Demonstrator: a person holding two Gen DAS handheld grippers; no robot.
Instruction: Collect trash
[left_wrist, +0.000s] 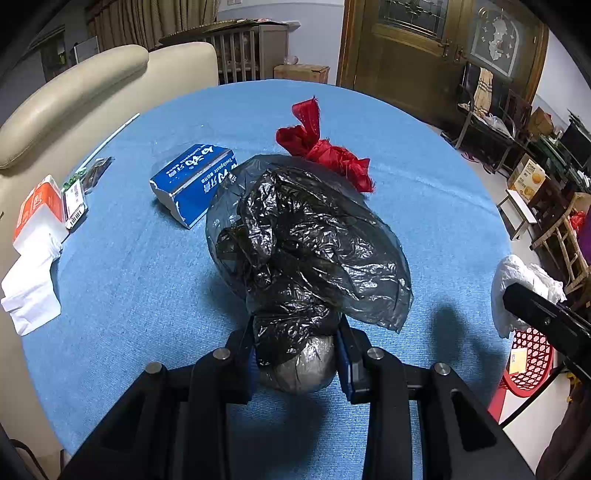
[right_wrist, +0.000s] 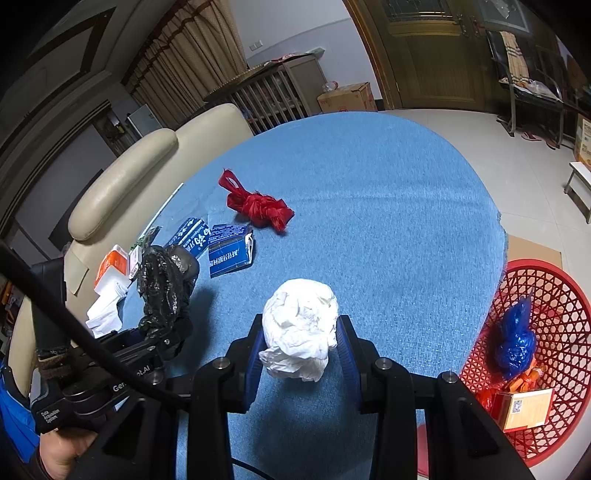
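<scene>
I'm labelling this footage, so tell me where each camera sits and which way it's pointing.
Left wrist: on the left gripper, angled down over the blue table; its fingers clamp a black bag.
Right wrist: on the right gripper, angled down; its fingers hold a white wad; a hand shows.
Shared: table, red scrap, toothpaste box, red basket.

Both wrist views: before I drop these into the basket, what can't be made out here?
- Red plastic lattice basket: right wrist view, cut by the frame edge and table edge.
- Blue toothpaste box: left wrist view, near end hidden behind the crumpled black plastic bag.
- Orange and white carton: print too small.
- Silver ball under the bag: material unclear.
</scene>
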